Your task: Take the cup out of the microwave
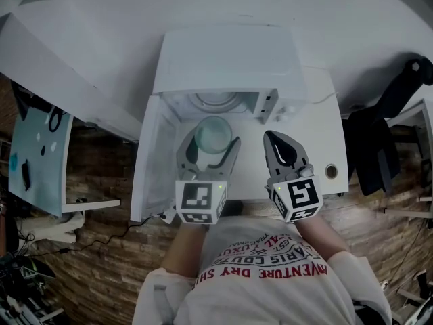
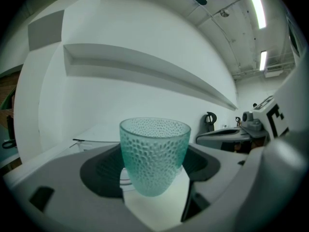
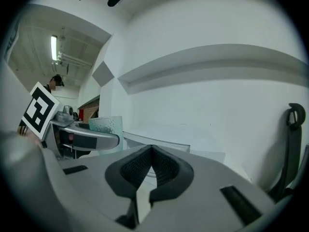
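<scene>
- Our left claw (image 2: 154, 180) holds the cup (image 2: 154, 153). Its jaws are partly open, one on each side of the cup wall, and the cup stands upright between them.
- The cup is green, dimpled glass. We cannot tell if anything is in it.
- Just ahead of this claw is the open mouth of the microwave (image 1: 226, 59), with the round glass plate (image 1: 218, 101) bare inside. The cup sits on our side of that opening, so we judge it is already out, or just at the threshold.
- To the claw's left, the door (image 1: 152, 161) hangs wide open.
- Our right claw (image 3: 150, 153) hovers to the right of the left one. Its jaws are pressed together on nothing.
- Beyond it is the white counter (image 1: 318, 141).
- We judge the main step is nearly done. What is left is drawing the cup fully clear and setting it down.
</scene>
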